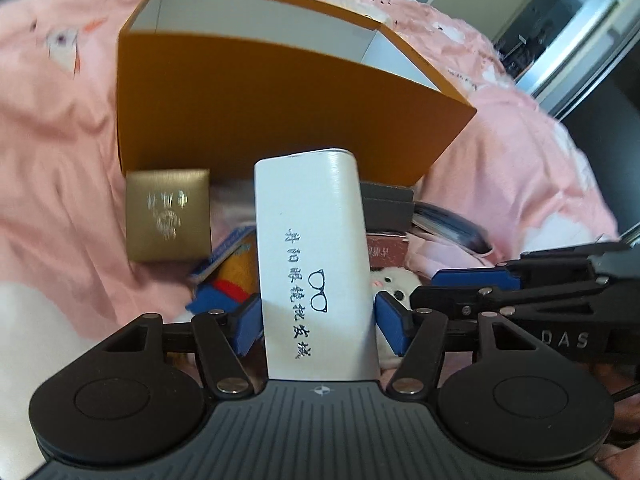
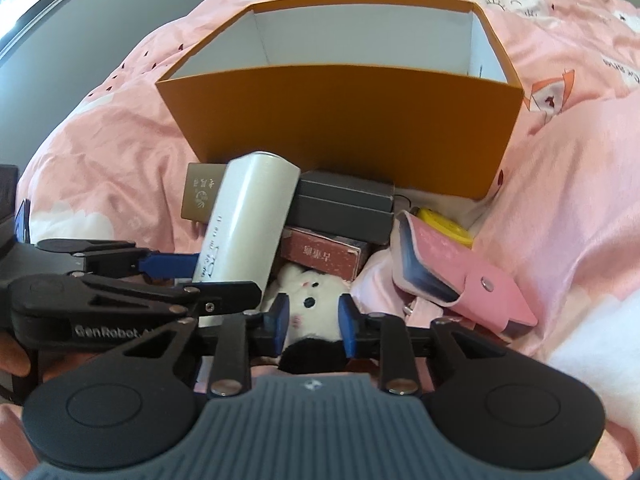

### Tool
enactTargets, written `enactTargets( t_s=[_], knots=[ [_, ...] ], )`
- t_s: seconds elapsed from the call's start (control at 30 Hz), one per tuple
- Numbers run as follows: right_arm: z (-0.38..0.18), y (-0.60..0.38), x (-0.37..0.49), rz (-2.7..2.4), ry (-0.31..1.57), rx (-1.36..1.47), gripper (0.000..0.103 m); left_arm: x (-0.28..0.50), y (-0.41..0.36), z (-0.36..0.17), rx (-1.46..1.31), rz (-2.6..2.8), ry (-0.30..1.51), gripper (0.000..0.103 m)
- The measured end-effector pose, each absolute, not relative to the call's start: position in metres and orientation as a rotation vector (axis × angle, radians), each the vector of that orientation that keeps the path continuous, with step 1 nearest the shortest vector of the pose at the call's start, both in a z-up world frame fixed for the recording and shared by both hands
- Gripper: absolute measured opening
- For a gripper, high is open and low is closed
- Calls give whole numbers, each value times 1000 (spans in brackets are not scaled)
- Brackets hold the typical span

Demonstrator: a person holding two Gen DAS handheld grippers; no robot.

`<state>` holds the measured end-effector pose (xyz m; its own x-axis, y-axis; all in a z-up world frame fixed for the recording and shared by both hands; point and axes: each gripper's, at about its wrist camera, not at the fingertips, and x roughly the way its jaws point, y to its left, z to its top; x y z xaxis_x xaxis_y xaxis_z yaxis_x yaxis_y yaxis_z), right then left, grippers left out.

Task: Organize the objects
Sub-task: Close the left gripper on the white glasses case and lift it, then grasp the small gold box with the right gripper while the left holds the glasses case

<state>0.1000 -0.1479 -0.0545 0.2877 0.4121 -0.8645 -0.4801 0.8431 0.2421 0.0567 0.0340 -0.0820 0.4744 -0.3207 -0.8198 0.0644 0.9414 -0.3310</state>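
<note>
- The left gripper (image 1: 318, 318) is spread wide around a white glasses case (image 1: 316, 264); a thin gap seems to show at each blue pad, though blur leaves this uncertain.
- The case is seen tilted, its far end against the open orange box (image 2: 340, 120) on the pink bedding (image 2: 560, 160).
- The right gripper (image 2: 312, 322) is closed onto a white plush toy (image 2: 310, 300).
- A gold box (image 1: 168, 216), grey boxes (image 2: 344, 208) and a pink card holder (image 2: 460, 276) are piled just before the orange box.
</note>
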Motion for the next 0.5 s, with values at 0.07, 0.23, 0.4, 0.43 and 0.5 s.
enactTargets(
  t_s=[0.07, 0.23, 0.4, 0.43, 0.5],
  knots=[
    [-56, -150, 103, 596, 1139, -49, 24, 58, 28, -82, -232, -238, 1052, 71],
    [-57, -150, 104, 598, 1145, -28, 24, 57, 28, -80, -223, -224, 1032, 69],
    [-48, -138, 101, 640, 1086, -98, 38, 47, 42, -67, -223, -167, 1004, 69],
    [-45, -133, 101, 659, 1074, -115, 39, 46, 47, -65, -233, -154, 1006, 69],
    [-42, -122, 100, 708, 1054, -146, 39, 41, 58, -60, -249, -122, 1001, 69]
  ],
)
